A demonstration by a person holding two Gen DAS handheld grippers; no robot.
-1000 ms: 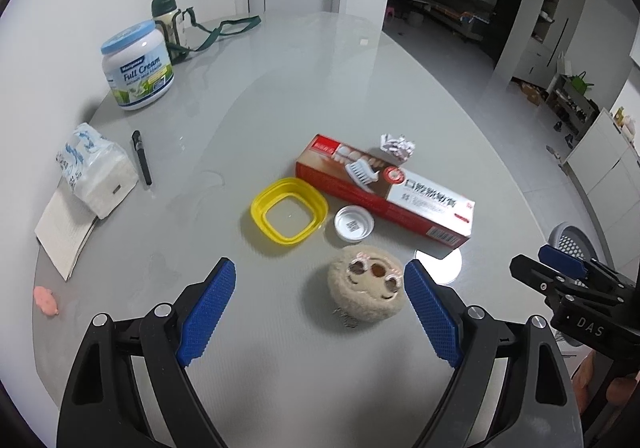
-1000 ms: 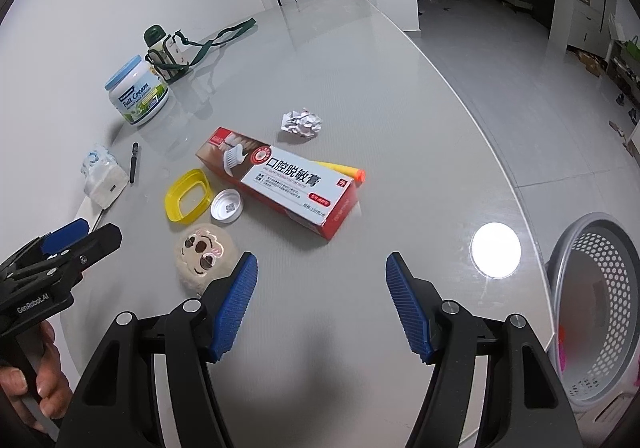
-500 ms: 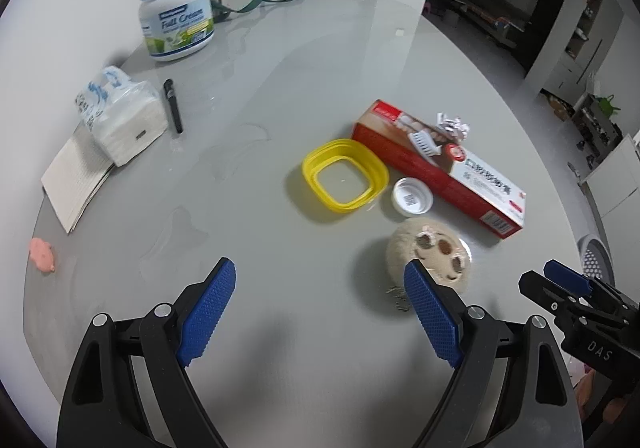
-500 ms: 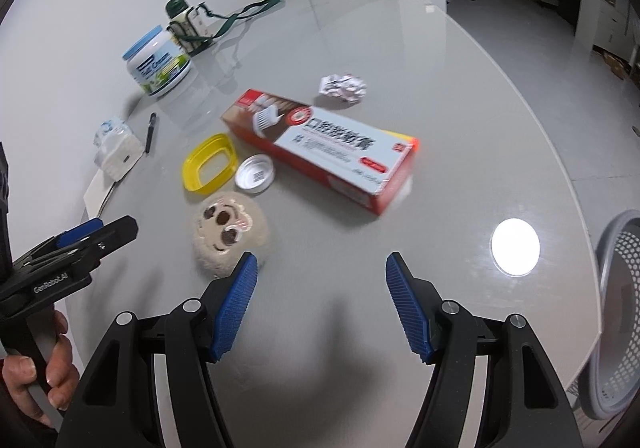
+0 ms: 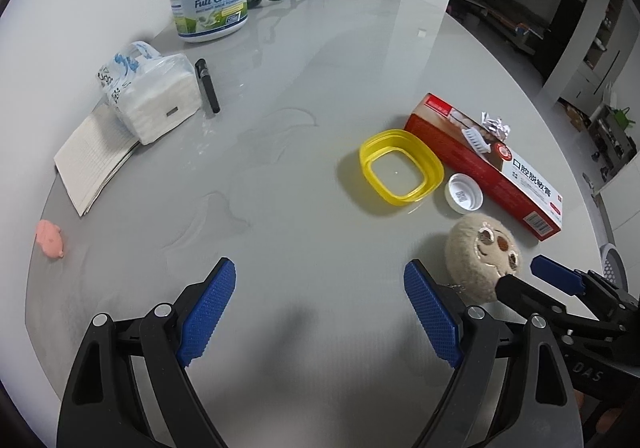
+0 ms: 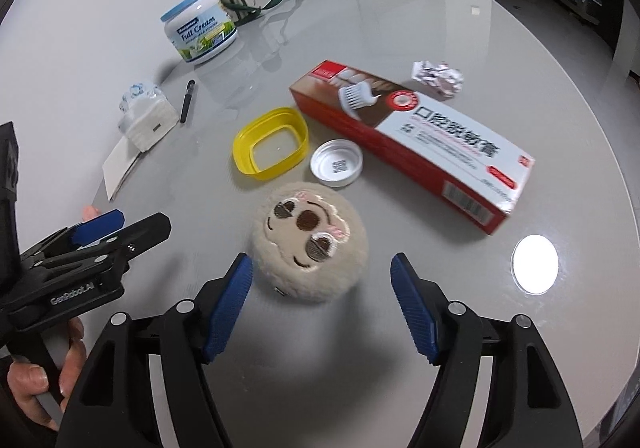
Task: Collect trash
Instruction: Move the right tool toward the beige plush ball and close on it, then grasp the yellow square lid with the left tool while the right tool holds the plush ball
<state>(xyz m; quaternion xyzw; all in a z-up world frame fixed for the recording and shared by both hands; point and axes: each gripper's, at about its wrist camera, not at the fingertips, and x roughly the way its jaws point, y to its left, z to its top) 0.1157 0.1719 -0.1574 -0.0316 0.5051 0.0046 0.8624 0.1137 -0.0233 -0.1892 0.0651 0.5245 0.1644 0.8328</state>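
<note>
Right gripper (image 6: 320, 308) is hovering over the plush toy (image 6: 310, 244) mid-bench, fingers just widening and spread with nothing pinched, probably lining up a grab, while the left gripper (image 5: 320, 312) is idling spread over bare bench (image 5: 304, 232).

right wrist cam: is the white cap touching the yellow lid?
No. The white cap lies beside the yellow lid with a strip of bare table showing between them.

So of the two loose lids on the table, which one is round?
The small white cap, lying between the plush face and the toothpaste box. The yellow lid beside it is a larger rounded rectangle with a clear centre.
</note>
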